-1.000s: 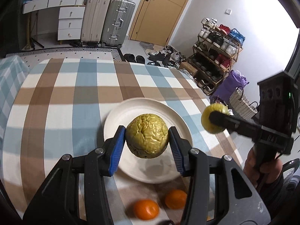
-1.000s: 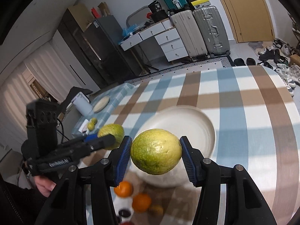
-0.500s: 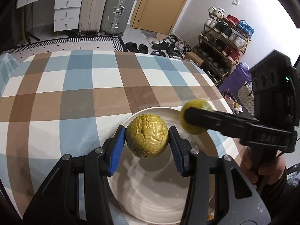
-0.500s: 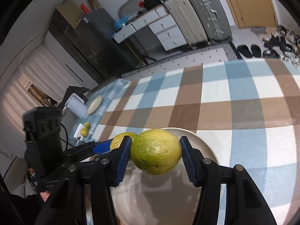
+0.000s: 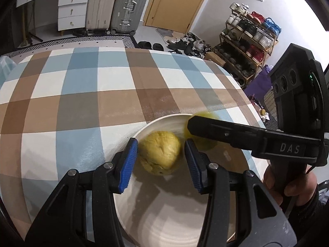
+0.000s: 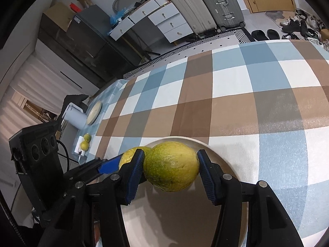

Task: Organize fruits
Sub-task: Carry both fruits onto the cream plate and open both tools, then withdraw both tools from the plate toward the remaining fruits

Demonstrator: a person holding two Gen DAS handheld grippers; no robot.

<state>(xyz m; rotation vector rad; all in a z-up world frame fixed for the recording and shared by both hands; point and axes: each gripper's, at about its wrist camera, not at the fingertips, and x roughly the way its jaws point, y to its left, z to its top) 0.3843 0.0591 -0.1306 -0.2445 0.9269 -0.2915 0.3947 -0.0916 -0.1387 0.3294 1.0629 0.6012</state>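
Note:
A wrinkled yellow fruit [image 5: 160,152] lies blurred on the white plate [image 5: 185,222], between the blue pads of my left gripper [image 5: 161,165], whose jaws stand apart from it. My right gripper [image 6: 170,169] is shut on a green-yellow lemon [image 6: 171,165] and holds it just over the plate [image 6: 230,164]. In the left wrist view the right gripper's arm [image 5: 246,136] crosses the plate from the right, with the lemon [image 5: 200,142] mostly hidden behind it. In the right wrist view the wrinkled fruit [image 6: 128,156] peeks out behind the left gripper's finger.
The plate sits on a checked blue, brown and white tablecloth [image 5: 82,94]. Two small lemons [image 6: 85,142] and a white appliance [image 6: 74,115] stand at the table's far left. Suitcases [image 5: 115,4], drawers and a shoe rack [image 5: 246,41] lie beyond the table.
Both grippers have come down to the plate. The left gripper has opened and the wrinkled fruit has dropped from it onto the plate. The right gripper still holds the lemon.

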